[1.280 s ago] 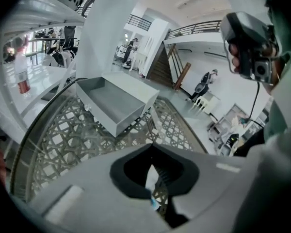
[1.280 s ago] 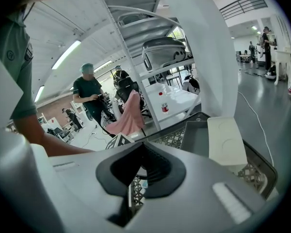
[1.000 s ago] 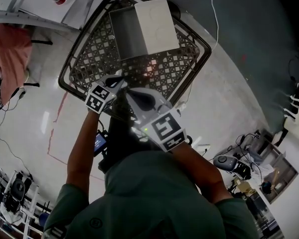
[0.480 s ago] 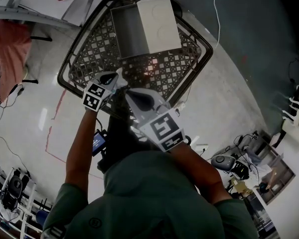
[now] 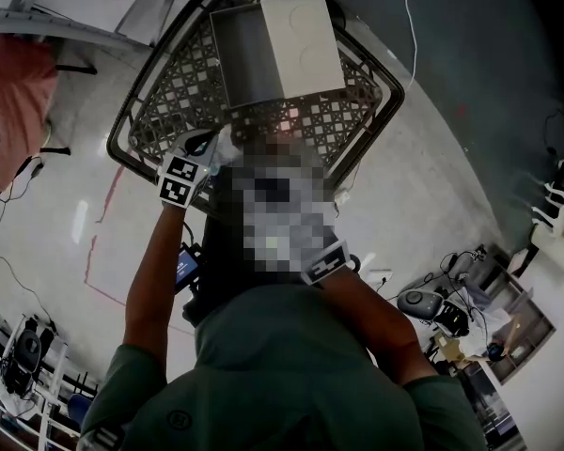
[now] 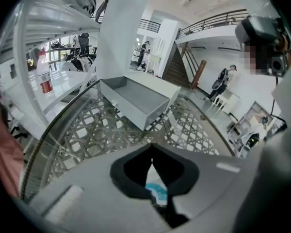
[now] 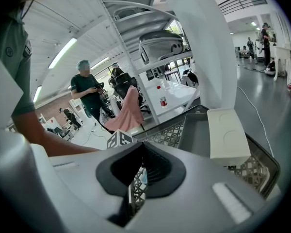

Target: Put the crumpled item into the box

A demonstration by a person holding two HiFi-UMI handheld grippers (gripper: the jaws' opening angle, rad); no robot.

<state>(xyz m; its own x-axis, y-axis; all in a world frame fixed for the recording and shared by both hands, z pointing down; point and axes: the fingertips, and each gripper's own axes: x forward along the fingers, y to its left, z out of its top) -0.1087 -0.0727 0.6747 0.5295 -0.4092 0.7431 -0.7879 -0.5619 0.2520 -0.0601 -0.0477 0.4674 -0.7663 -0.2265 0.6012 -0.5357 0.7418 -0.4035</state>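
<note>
Item, crumpled (image 6: 155, 192): thin white scrap w/ teal print, looking papery or film-like, prob. very light. It is sitting low in the left tongs (image 6: 153, 154), which are pressing fully together on it, and is hanging over the near part of the desk (image 6: 82, 135), short of the box (image 6: 136, 98) and not yet inside. Right tongs (image 7: 143, 147): jaws are meeting at the tips w/ nothing clearly pinched. A pale blue sliver is showing through the slit behind them, poss. the same item, cannot tell. Box: rectangular, shallow, w/ smooth matte grey walls and floor, card or plastic by the look. It is standing open near the desk's far edge, w/ its white lid (image 7: 228, 137) lying flat beside the tray on the person's right and showing faint round embossing. Desk: dark rounded rim, top in open black-and-pale lattice, looking glossy in the left gripper view. Handling, as judged: left tongs should be keeping the pinch firm while travelling forward to the grey tray, not the lid. They should be dipping below the wall tops before letting go, since so light a scrap is likely to be springing open or drifting out. Right tongs are best keeping clear, or steadying the near wall if the box is sliding on the slick lattice.
</note>
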